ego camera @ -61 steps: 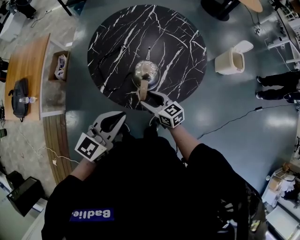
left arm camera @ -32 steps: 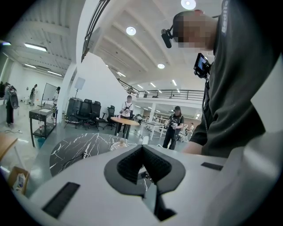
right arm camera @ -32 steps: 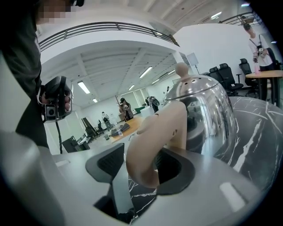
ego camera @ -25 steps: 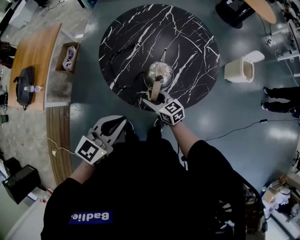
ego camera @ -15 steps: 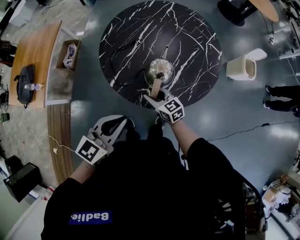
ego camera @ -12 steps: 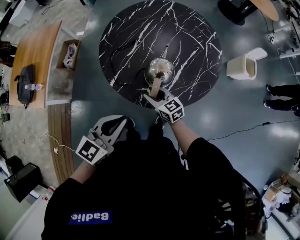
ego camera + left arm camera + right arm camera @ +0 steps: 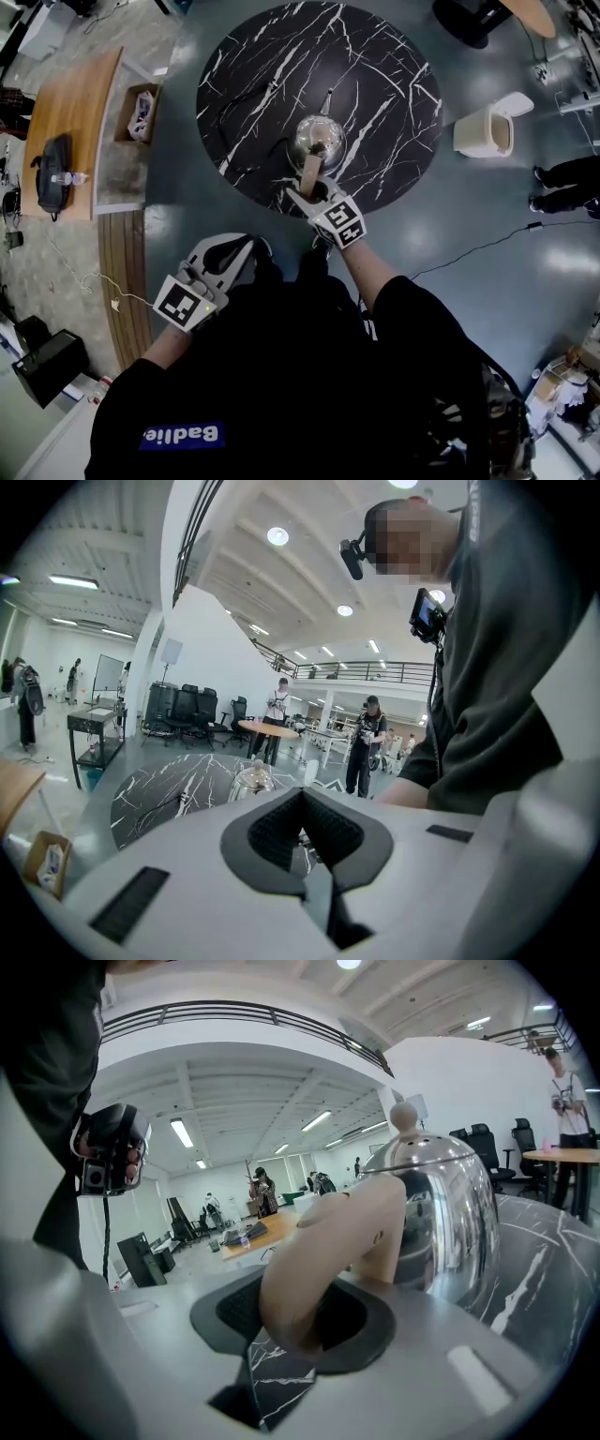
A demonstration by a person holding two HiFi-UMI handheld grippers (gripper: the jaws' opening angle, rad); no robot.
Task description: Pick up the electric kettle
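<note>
The right tongs [image 7: 300,1321] have just been closing around the beige handle [image 7: 328,1241] of the electric kettle [image 7: 441,1213], which stands on the tabletop [image 7: 553,1241] just beyond them. The grip looks not yet tight. The left tongs [image 7: 302,836], closed and empty, hang well behind, probably unneeded for this lift.

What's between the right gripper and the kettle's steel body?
Only the beige handle, which joins the steel body. It stands between the jaws of the right gripper, which have just been closing, with a gap on one side. The right gripper view shows this.
</note>
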